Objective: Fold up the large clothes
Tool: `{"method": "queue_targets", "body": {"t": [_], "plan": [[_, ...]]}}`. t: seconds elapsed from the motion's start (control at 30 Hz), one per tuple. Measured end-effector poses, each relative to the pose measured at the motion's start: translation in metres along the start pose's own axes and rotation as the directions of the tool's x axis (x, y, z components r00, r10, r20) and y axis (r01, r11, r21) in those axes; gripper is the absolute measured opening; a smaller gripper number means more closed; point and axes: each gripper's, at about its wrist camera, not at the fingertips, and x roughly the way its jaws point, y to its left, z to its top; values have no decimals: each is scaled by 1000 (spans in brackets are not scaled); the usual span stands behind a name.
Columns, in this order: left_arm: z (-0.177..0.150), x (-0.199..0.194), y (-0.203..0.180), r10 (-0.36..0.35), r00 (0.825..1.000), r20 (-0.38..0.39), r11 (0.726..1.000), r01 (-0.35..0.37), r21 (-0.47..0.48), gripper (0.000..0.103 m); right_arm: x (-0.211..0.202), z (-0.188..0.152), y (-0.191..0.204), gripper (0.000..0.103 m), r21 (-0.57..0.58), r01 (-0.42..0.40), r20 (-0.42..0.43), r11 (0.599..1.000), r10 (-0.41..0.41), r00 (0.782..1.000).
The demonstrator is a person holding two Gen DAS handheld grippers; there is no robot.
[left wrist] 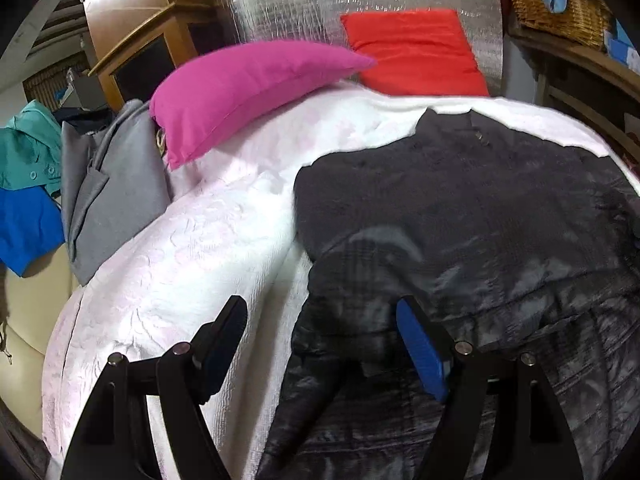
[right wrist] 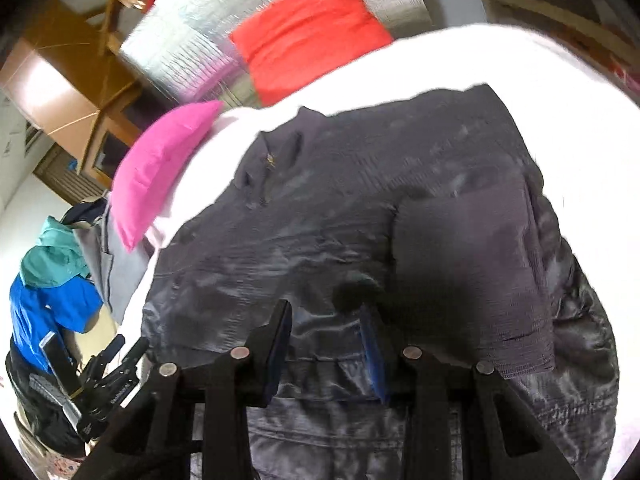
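A dark jacket [left wrist: 460, 208] is spread on the white bedspread [left wrist: 192, 248], at four o'clock from the pink pillow [left wrist: 240, 88]. The left gripper [left wrist: 320, 344] is held wide, empty; the right gripper [right wrist: 326, 344] narrower, nothing visibly pinched.

From my left wrist feed, the dark shiny quilted jacket [left wrist: 500, 240] runs off the bottom and right edges, so I can't see its hem or far sleeve. The right wrist feed is smeared with motion blur, especially the wooden furniture [right wrist: 72, 80] top left. The woven wicker basket [left wrist: 560, 8] is cropped at the top, with something blue in it I can't identify. The grey folded garment [left wrist: 116, 192] hides whatever's under it, and the pink cushion [left wrist: 248, 92] covers part of it.
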Motion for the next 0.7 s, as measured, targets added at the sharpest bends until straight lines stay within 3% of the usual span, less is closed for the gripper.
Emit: {"method": "queue_targets", "body": {"t": [0.13,0.33,0.7], "plan": [[-6,18,-4,-31,997,-76,999,32,14,79,8,-3,3,38,-18,-7,-20,1000,7,1000],[-6,2,11,-56,997,-48,998,55,-19,79,-26,-7,-1,41,-15,-69,57,998,70,996],[-29,-33,44,-31,999,-22,996,29,-86,79,-90,-28,-54,57,64,-73,141,995,64,988]]}}
